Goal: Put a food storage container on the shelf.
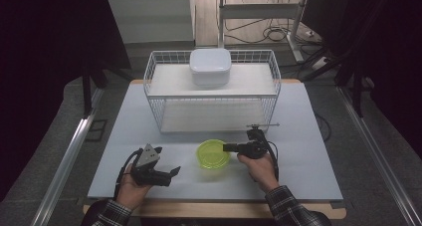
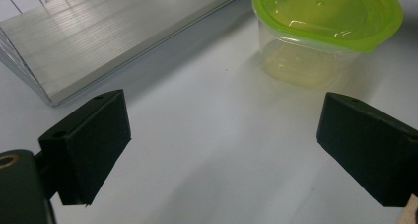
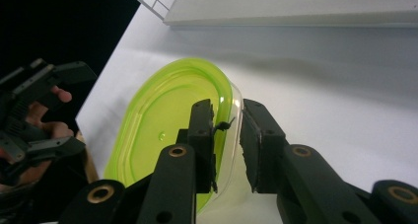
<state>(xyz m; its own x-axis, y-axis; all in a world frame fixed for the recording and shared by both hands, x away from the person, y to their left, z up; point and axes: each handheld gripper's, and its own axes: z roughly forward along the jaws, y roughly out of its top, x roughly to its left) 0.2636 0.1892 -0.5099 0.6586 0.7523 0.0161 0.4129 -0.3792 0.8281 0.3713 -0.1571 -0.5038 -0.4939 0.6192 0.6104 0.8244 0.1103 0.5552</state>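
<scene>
Hands: two come in from the bottom of the high view, in plaid sleeves, each holding tongs.
Left tongs: near the front left of the table, jaws wide apart with nothing between them; in the left gripper view they point across bare tabletop toward the tub, well short of it.
Right tongs: at the tub's right side, reaching left over it; in the right gripper view they are clamped on the tub's rim, one jaw over the lid, the other outside the clear wall.
Tub: a clear plastic container with a green lid, standing on the table in front of the basket, between the two hands.
Basket: a white wire rack with a pale shelf board, behind the tub at the table's middle.
Box: a white rounded box with its lid on, sitting on top of the basket's shelf near the back edge.
Background: dark curtains at both sides, cables on the floor beyond the table.
</scene>
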